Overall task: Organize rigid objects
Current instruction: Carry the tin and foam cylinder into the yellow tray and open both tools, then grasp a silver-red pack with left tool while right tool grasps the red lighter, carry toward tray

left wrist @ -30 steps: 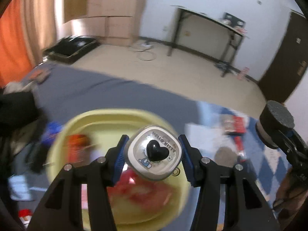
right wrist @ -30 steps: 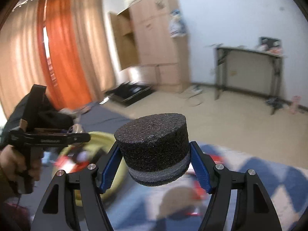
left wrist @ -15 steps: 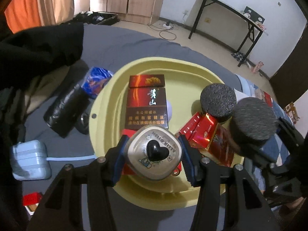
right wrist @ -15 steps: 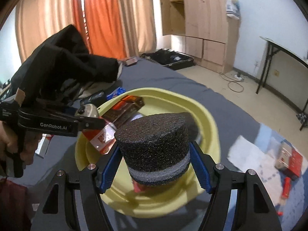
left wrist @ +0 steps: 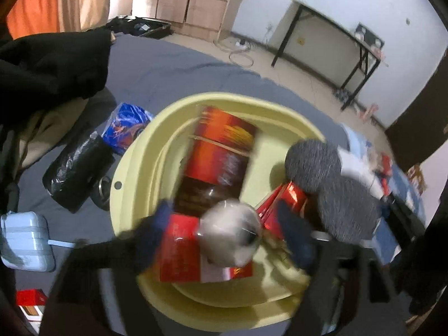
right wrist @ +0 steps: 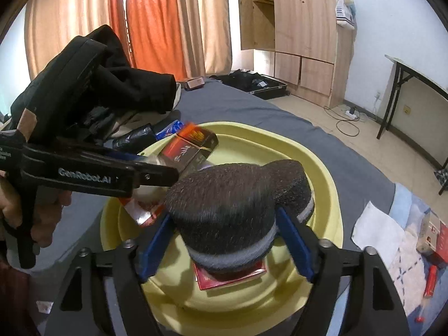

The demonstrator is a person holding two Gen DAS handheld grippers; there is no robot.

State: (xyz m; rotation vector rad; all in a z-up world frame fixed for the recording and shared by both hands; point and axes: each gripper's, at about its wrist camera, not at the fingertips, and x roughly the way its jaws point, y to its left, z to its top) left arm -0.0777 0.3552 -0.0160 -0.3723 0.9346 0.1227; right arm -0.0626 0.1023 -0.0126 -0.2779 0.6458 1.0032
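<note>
My left gripper (left wrist: 224,238) hangs over the yellow basin (left wrist: 134,168), its jaws opening. The silver heart-lid tin (left wrist: 229,232) sits blurred between them, with gaps to both pads, above a red box (left wrist: 179,249). My right gripper (right wrist: 225,240) is also opening over the basin (right wrist: 330,196). The black foam puck (right wrist: 224,215) between its blue pads (right wrist: 294,240) looks loose and smeared. A second foam puck (right wrist: 291,176) lies in the basin just behind it. Red cigarette boxes (left wrist: 224,151) fill the basin's middle. The left gripper's arm (right wrist: 84,173) crosses the right wrist view.
The basin sits on a grey bedspread. Left of it lie a black plastic bag (left wrist: 75,173), a blue packet (left wrist: 126,124), a pale blue case (left wrist: 25,240) and black clothing (left wrist: 50,64). A white cloth (right wrist: 378,232) and red items (right wrist: 431,280) lie to the right.
Both grippers came down over the basin, each shut on its object. Now both pairs of jaws have spread, and the tin and the puck sit loose between them.
</note>
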